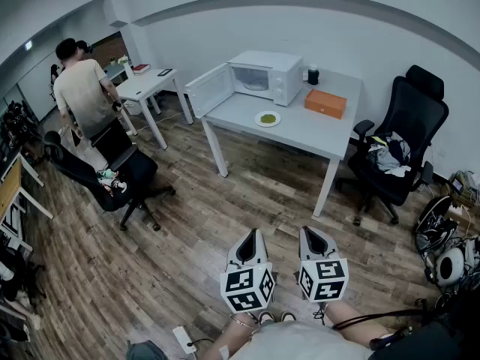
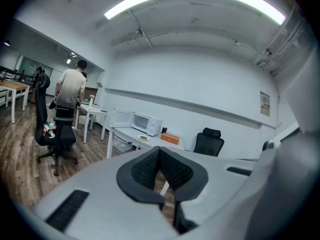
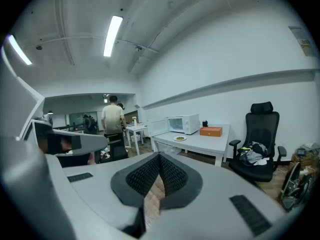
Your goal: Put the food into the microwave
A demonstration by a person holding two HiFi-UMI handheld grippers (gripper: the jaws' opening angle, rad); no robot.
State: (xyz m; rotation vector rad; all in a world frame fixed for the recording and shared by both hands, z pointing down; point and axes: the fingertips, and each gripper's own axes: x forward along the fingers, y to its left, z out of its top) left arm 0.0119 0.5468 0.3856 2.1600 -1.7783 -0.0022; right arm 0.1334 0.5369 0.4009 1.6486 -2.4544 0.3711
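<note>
Meanwhile, task apparently not begun | plate of food (image 1: 268, 118) sits upper centre of the head view on the tabletop (image 1: 307, 135), just beside the microwave (image 1: 271, 77), whose door hangs open | left gripper (image 1: 250, 238) and right gripper (image 1: 312, 235) wait at bottom centre, well apart from it, jaws pressed together on nothing | approach, pickup and loading all left.

Left tongs (image 1: 251, 236) closed, right tongs (image 1: 310, 235) closed, empty

An office: black swivel chairs (image 1: 401, 137) flank a white desk (image 1: 315, 130) carrying a microwave (image 1: 266, 76), another white desk (image 1: 142, 88) stands beyond it, with wood-look flooring (image 1: 187, 238) and ceiling strip lights (image 2: 129, 4).
</note>
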